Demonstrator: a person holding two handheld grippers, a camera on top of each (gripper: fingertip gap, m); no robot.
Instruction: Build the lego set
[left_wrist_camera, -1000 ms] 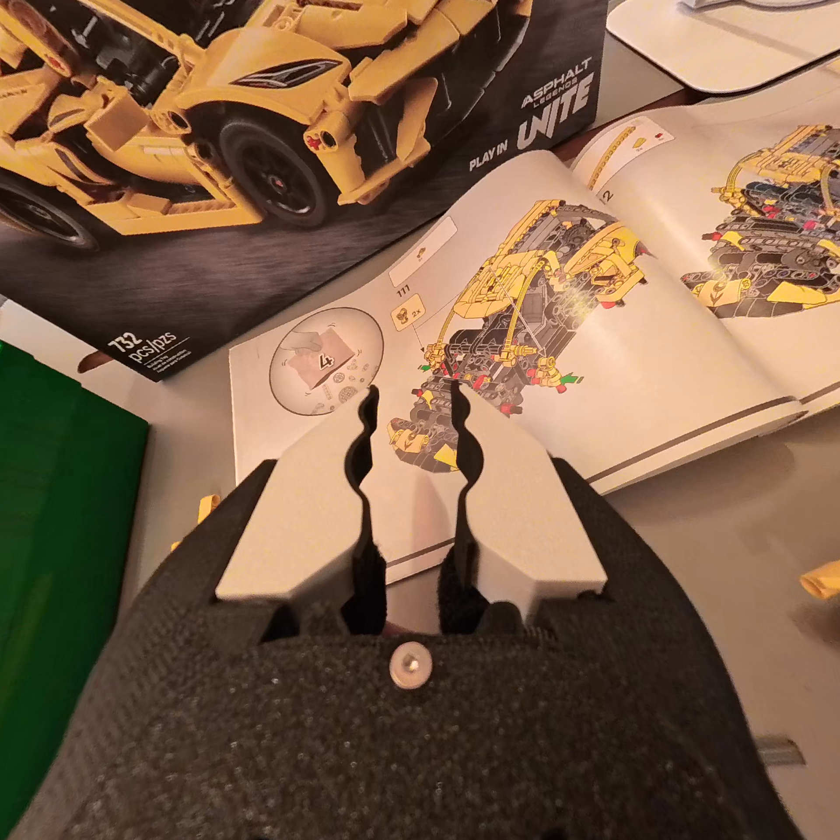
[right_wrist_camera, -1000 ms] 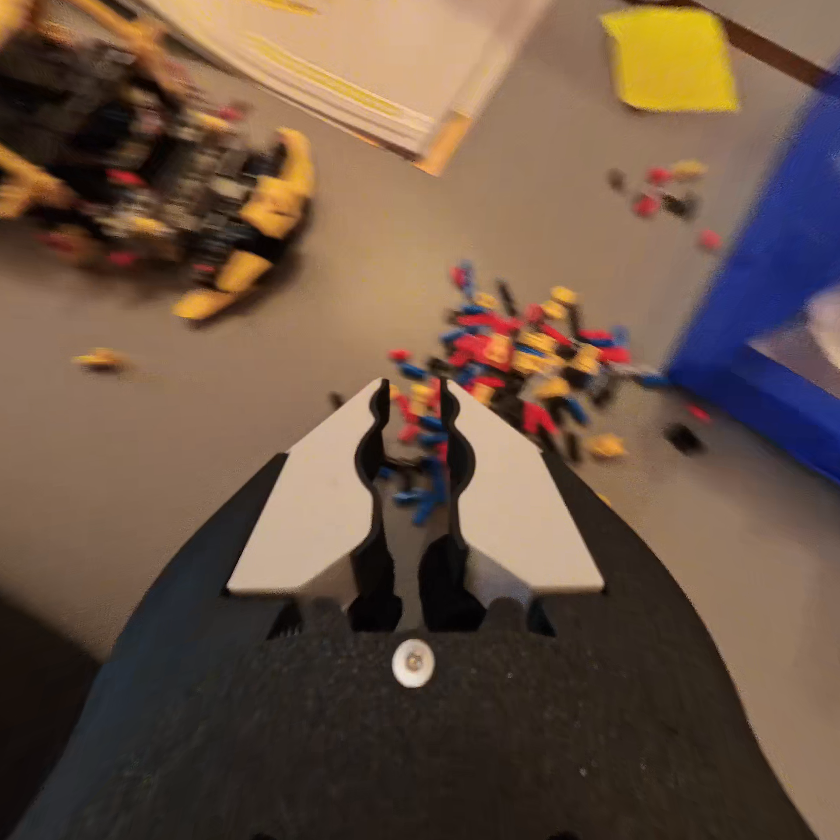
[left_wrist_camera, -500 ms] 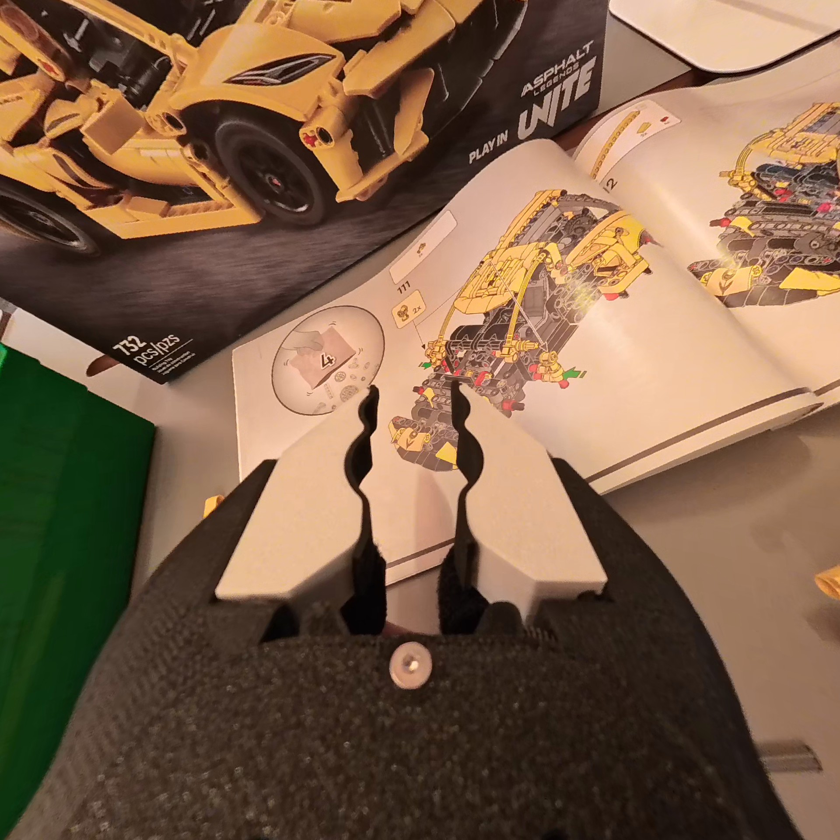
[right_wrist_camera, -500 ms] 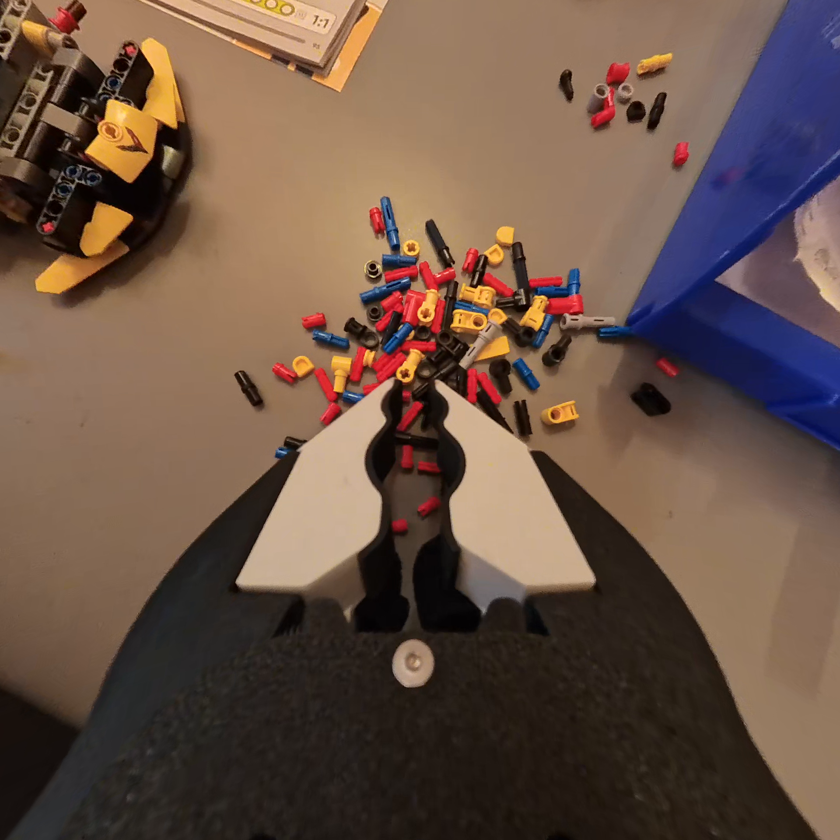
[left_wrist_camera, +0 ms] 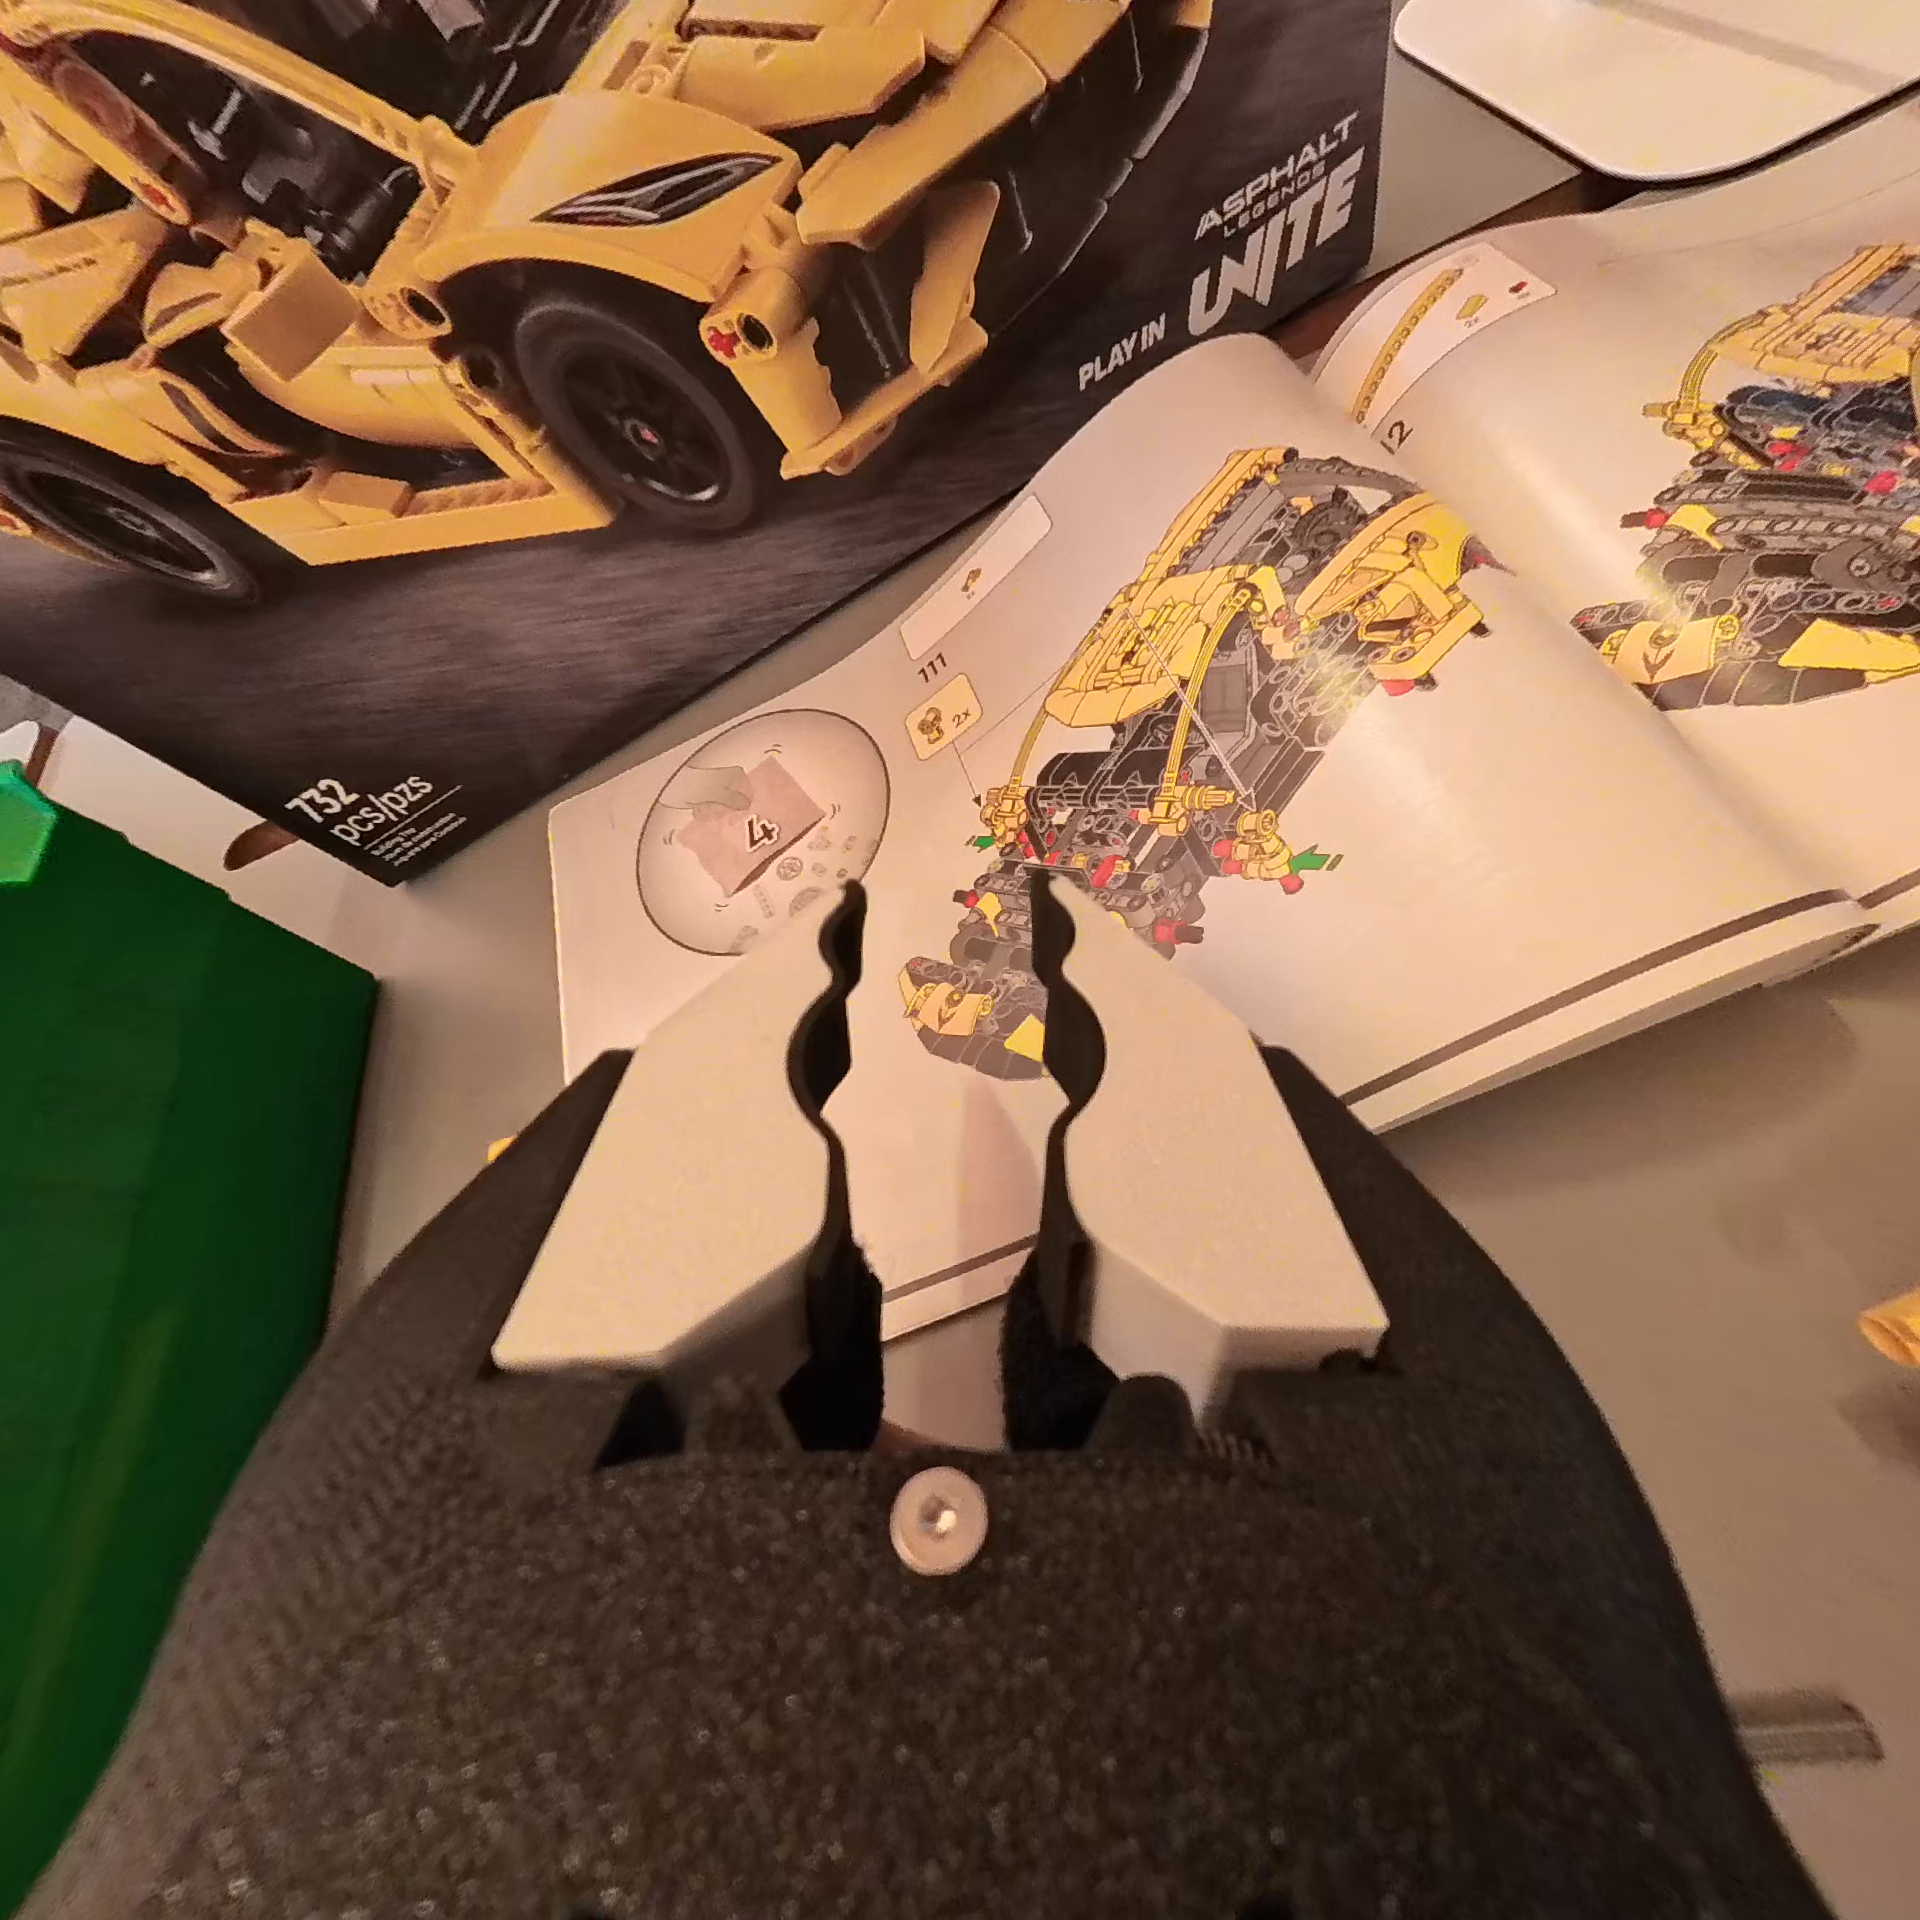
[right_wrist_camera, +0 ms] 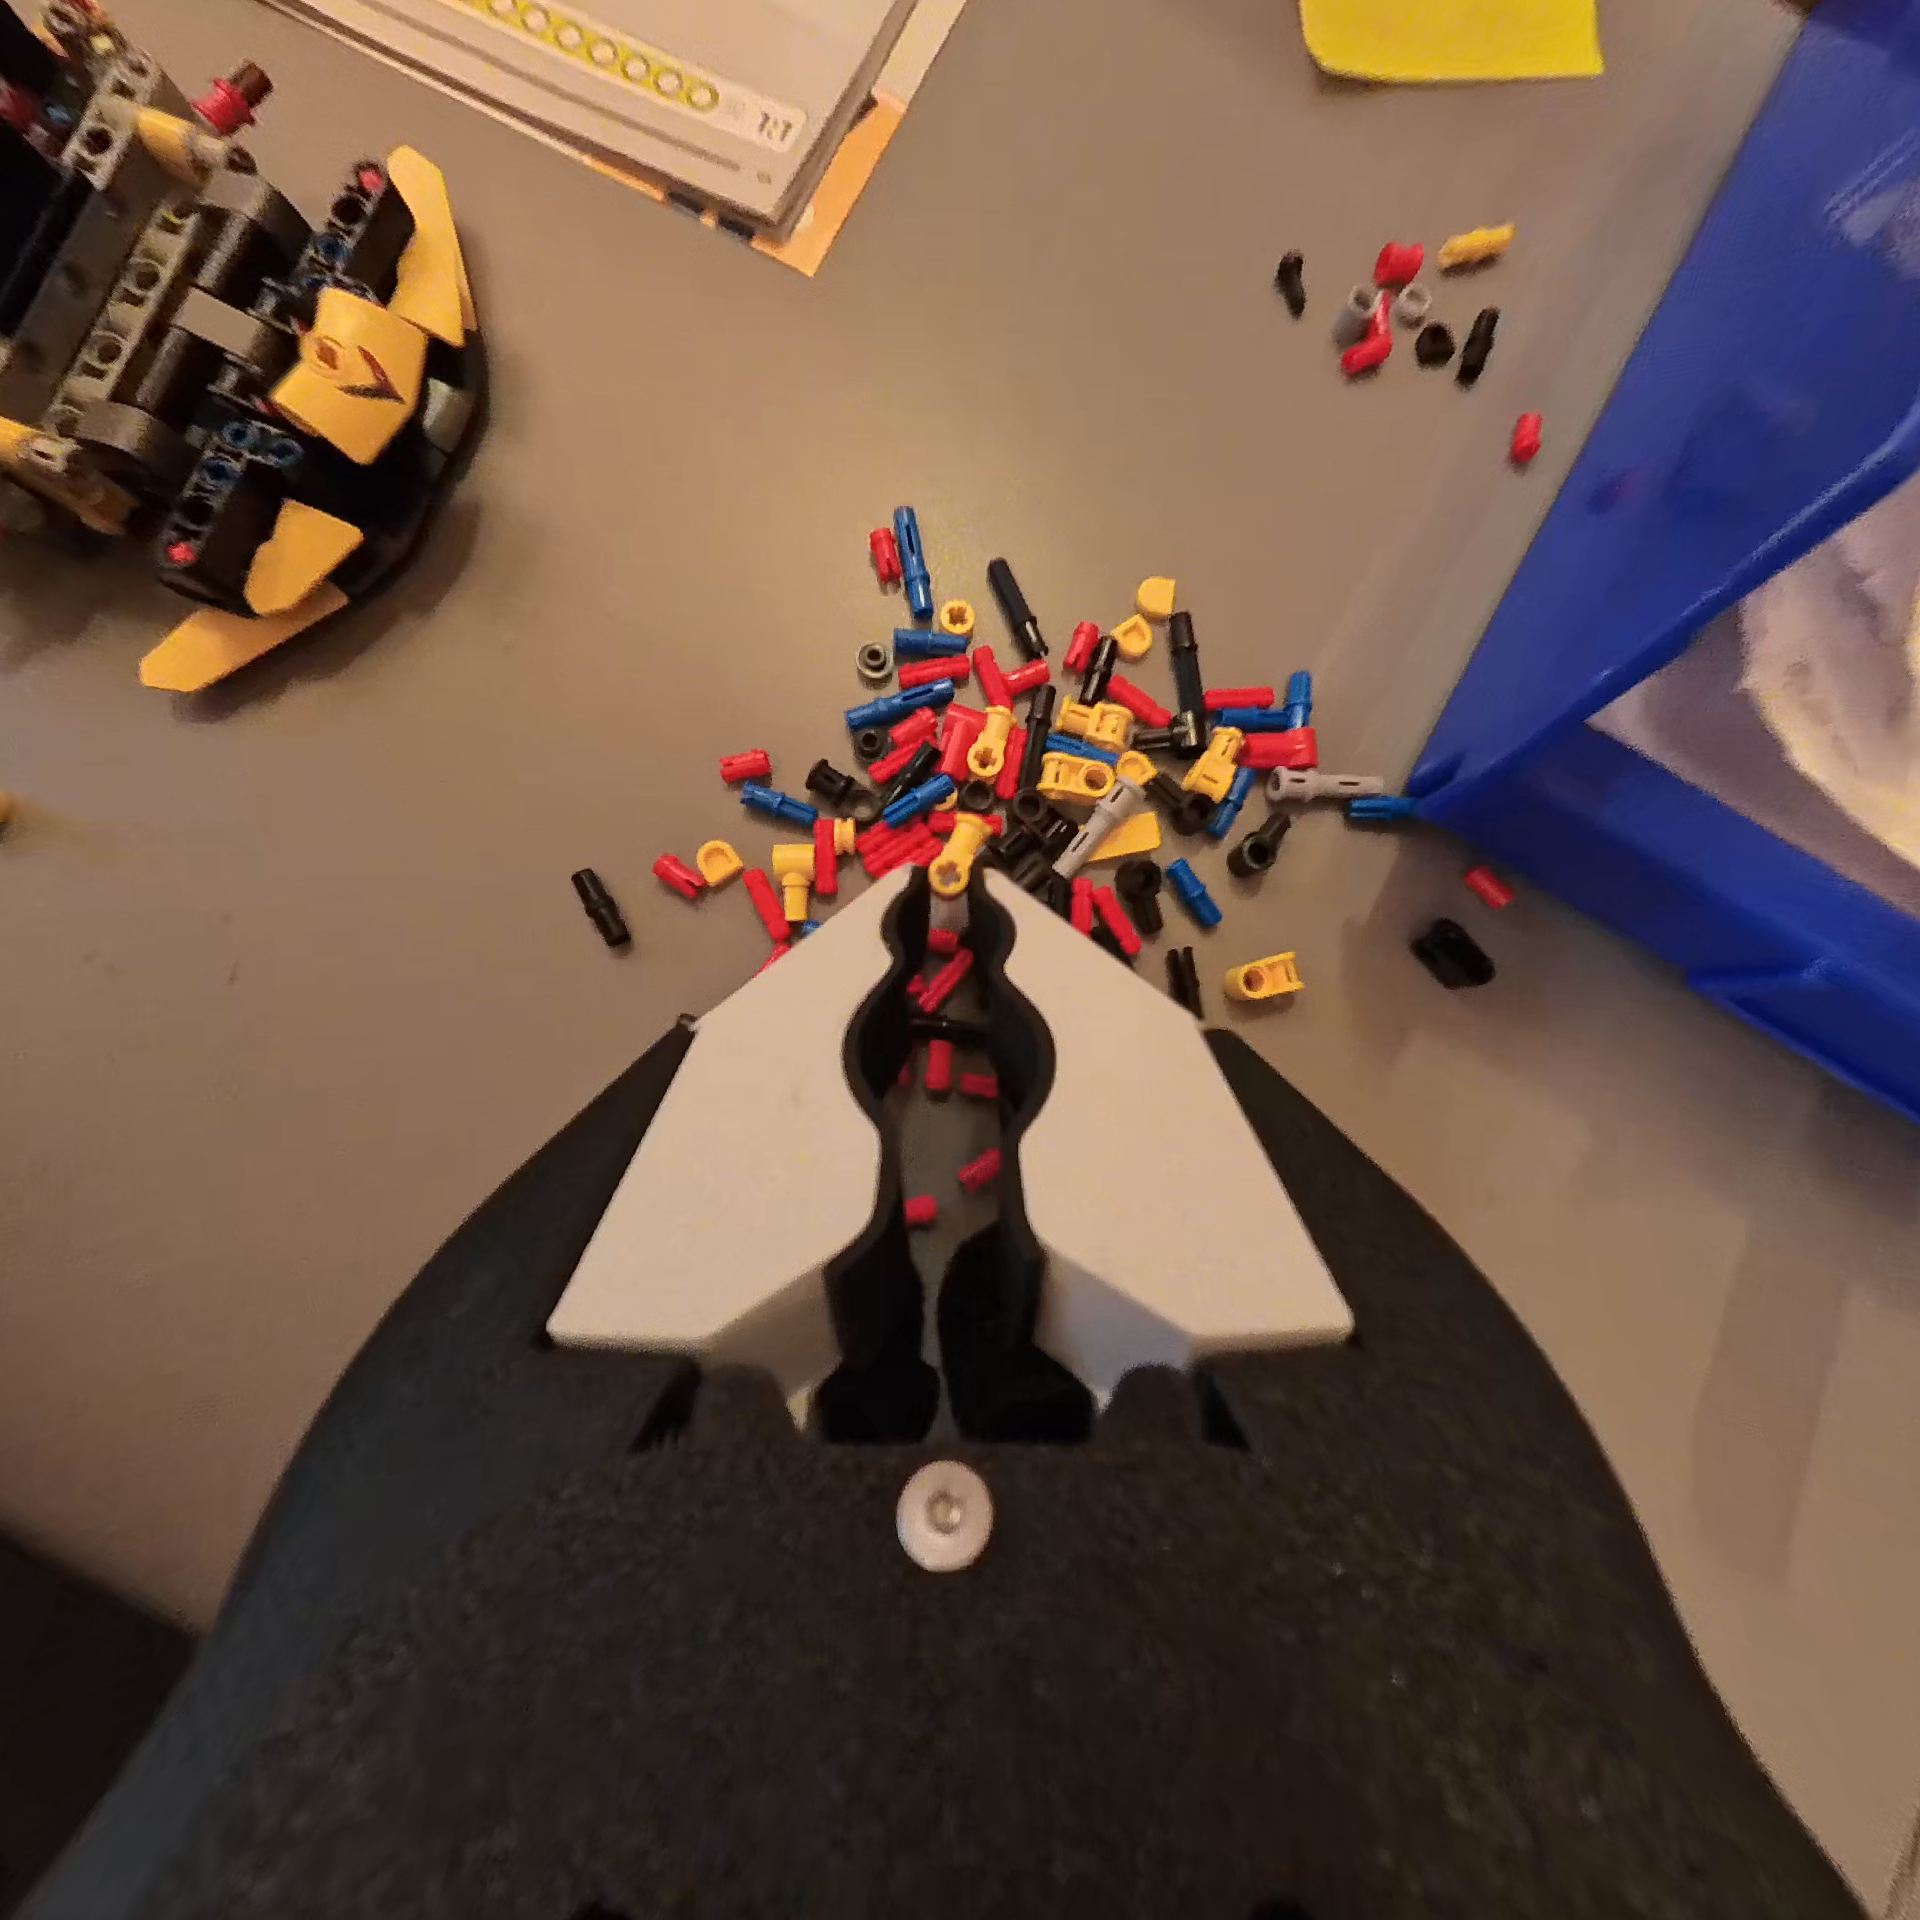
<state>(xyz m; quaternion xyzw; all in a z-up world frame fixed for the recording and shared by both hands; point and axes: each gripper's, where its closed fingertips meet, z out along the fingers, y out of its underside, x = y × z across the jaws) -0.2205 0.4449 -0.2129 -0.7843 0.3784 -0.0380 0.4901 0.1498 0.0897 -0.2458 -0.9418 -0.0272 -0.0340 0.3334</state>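
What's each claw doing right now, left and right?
Left claw: open, empty, over the instruction booklet.
Right claw: closed on a yellow connector piece at the parts pile.

Grey table (right_wrist_camera: 312, 1039) bears loose pins (right_wrist_camera: 1039, 758), booklet (left_wrist_camera: 1351, 790), blue bin (right_wrist_camera: 1683, 644).

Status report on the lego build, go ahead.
Left gripper open, empty, over instruction booklet. Right gripper pinching a yellow connector at the loose parts pile. Part-built car untouched. Nothing blocking.
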